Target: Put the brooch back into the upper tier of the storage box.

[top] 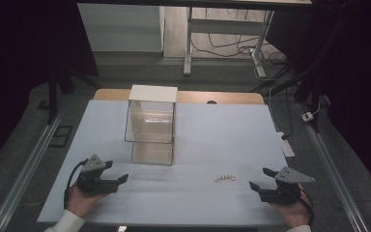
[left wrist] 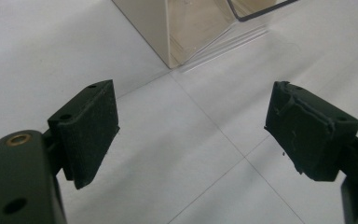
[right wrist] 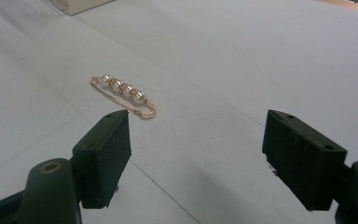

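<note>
On the table, left to right:

Table: a pale sheet [top: 212,130] covers the top, and a strip of wooden edge shows at the far side.

Left tongs: the left tongs [top: 117,174] lie low at the near left of the high view, held in a hand [top: 79,200] with a white cuff, tips pointing right. In the left gripper view [left wrist: 191,135] the two black pads stand wide apart with bare table between them; they grip nothing.

Box: a clear box [top: 150,126] with a white lid stands upright left of the middle, farther back than both tongs. Its see-through front panel hangs open over the sheet. In the left gripper view its near corner [left wrist: 186,32] rises just past the pads, apart from them.

Pin: a gold pin with a row of small pearls [top: 225,179] lies flat on the sheet, right of the middle, in front of and to the right of the box, between the two tongs and nearer the right ones. In the right gripper view it [right wrist: 123,95] lies just ahead of the left-hand pad, not touching it.

Right tongs: the right tongs [top: 261,180] rest at the near right, held in a hand [top: 292,212], tips pointing left toward the pin. In their own view [right wrist: 196,154] the jaws gape wide and hold nothing.
</note>
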The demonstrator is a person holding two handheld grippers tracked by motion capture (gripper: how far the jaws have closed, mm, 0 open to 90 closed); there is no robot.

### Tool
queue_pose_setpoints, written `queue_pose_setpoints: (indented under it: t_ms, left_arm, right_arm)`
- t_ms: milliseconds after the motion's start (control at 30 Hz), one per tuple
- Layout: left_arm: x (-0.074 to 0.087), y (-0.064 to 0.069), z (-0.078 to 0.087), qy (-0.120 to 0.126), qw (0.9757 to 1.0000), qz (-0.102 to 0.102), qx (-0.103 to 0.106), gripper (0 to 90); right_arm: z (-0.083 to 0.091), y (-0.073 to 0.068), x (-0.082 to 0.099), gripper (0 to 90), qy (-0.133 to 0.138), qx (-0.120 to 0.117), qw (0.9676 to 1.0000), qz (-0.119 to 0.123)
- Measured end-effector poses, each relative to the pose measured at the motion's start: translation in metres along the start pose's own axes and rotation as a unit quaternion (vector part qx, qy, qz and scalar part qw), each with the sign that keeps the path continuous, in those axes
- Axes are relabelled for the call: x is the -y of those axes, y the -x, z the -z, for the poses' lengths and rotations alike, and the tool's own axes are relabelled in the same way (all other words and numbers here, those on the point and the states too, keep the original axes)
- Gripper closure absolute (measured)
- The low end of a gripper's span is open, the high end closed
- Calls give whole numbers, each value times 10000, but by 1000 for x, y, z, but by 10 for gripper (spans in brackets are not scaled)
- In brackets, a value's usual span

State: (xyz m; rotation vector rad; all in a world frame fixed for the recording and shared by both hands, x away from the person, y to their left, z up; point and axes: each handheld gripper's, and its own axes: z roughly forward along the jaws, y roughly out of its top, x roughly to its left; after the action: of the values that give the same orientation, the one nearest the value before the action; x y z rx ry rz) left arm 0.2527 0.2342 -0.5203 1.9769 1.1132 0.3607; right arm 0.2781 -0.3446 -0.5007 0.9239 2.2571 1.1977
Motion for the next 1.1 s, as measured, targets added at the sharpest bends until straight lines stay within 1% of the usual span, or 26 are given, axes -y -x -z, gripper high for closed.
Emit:
queue_pose_setpoints:
  t_ms: [100,333,433,633,700,767,800,833,867,933,1000,1067,1100]
  left_arm:
    - [0,0,0,3,10000,-3,-1,170]
    - [0,0,1,25,10000,-4,-11,170]
    - [-1,-1,2,29,10000,3,-11,171]
    - [-1,-1,3,34,10000,17,-34,174]
    - [-1,0,3,39,10000,14,-41,174]
    - [-2,0,4,39,10000,11,-45,173]
    - [-2,0,4,40,10000,15,-46,174]
    - [-2,-1,4,40,10000,16,-44,174]
    - [-2,-1,4,41,10000,20,-42,173]
    - [-2,-1,3,39,10000,19,-37,174]
    - [-2,-1,3,30,10000,15,-37,173]
    - [-2,-1,3,29,10000,9,-36,173]
    - [-2,-1,3,30,10000,10,-38,173]
  right_arm:
    - [0,-1,-3,234,-29,28,10000,28]
    - [1,-3,-12,250,41,-54,10000,47]
    - [3,-3,-22,253,56,9,9999,95]
    - [4,-5,-35,258,121,-82,9998,120]
    - [2,-6,-44,267,72,-169,9996,220]
    - [0,-6,-47,268,49,-215,9994,252]
    - [-2,-7,-52,270,-44,-258,9992,310]
    - [-2,-7,-52,270,-44,-258,9992,310]
    - [-5,-7,-58,278,-130,-279,9991,287]
    - [-6,-7,-60,280,-97,-326,9991,259]
    - [-8,-7,-67,284,-191,-321,9988,309]
    - [-12,-7,-78,285,-291,-386,9983,317]
    - [-12,-7,-78,285,-291,-386,9983,317]
